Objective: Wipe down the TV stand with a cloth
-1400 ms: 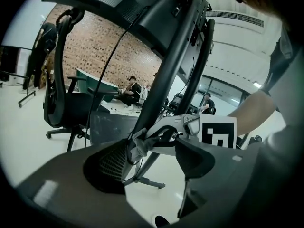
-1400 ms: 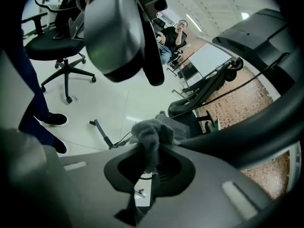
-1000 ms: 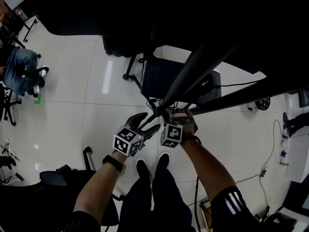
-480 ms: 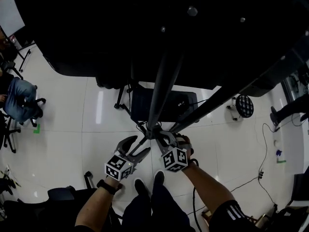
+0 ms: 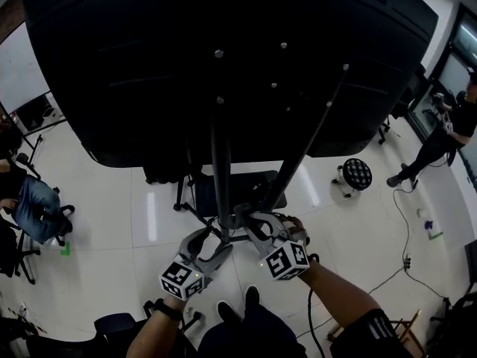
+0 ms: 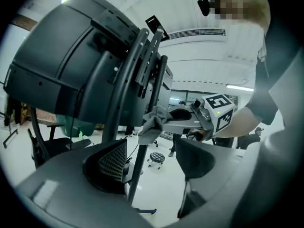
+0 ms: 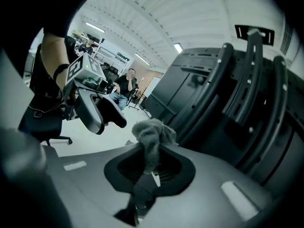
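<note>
The TV stand's black poles (image 5: 220,170) rise to the back of a large black TV (image 5: 223,66). My right gripper (image 5: 252,222) is shut on a crumpled grey cloth (image 7: 151,132), which is pressed against a pole where the struts meet. The left gripper view shows that cloth (image 6: 154,122) against the pole (image 6: 135,175), with the right gripper (image 6: 190,120) behind it. My left gripper (image 5: 212,239) is open, its jaws wide apart on either side of that pole, holding nothing. It shows in the right gripper view as the left gripper (image 7: 99,110), just left of the cloth.
A round black stool (image 5: 356,174) stands on the white floor right of the stand. A person sits at the far left (image 5: 37,207) and another stands at the far right (image 5: 447,125). A cable (image 5: 402,222) trails on the floor. A chair (image 5: 119,323) is near my feet.
The head view has tilted up, so the TV back now fills the top. Both grippers stay at the pole junction, lower in the frame, with the cloth still held.
</note>
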Action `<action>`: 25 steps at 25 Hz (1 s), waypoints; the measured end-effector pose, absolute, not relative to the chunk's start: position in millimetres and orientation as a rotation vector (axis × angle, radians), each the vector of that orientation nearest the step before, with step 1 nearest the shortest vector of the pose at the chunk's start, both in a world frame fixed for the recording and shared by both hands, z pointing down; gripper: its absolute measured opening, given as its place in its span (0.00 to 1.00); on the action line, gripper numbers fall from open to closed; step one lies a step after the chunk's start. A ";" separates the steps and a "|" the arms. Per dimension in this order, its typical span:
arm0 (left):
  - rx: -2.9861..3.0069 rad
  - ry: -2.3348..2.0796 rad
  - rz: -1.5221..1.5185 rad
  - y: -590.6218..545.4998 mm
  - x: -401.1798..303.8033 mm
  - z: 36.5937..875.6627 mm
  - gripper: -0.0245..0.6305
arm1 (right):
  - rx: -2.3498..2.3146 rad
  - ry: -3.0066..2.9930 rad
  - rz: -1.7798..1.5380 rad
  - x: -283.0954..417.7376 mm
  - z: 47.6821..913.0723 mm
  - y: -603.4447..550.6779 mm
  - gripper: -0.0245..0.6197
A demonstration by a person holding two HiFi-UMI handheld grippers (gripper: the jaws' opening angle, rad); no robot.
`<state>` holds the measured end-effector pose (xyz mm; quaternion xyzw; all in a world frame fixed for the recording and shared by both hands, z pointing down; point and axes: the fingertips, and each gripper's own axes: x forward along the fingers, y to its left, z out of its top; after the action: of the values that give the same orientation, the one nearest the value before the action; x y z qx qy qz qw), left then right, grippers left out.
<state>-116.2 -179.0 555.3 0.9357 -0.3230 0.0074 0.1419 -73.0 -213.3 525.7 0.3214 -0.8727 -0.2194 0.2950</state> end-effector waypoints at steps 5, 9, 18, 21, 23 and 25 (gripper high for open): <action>2.799 -0.883 -0.015 -174.8 -102.4 496.0 0.56 | 0.903 -2.290 -0.717 -52.2 454.7 -206.1 0.09; 2.885 -0.867 -0.058 -167.4 -93.7 447.3 0.56 | 0.954 -2.287 -0.778 -37.7 401.4 -198.0 0.09; 3.059 -0.867 -0.171 -152.8 -61.1 344.8 0.55 | 1.006 -2.246 -0.957 -2.0 301.5 -190.2 0.09; 3.093 -0.871 -0.194 -154.6 -47.8 320.1 0.55 | 1.013 -2.233 -0.991 13.3 274.2 -197.6 0.09; 3.111 -0.870 -0.215 -159.6 -38.6 309.5 0.55 | 1.021 -2.256 -0.991 24.0 254.8 -205.5 0.09; 3.132 -0.881 -0.221 -164.7 -28.0 298.2 0.54 | 1.031 -2.295 -0.993 35.4 233.1 -215.4 0.09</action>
<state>-28.0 -164.7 298.2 0.9587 -0.2697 -0.0676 -0.0598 35.4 -215.4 233.1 0.3722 -0.8283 -0.3583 0.2169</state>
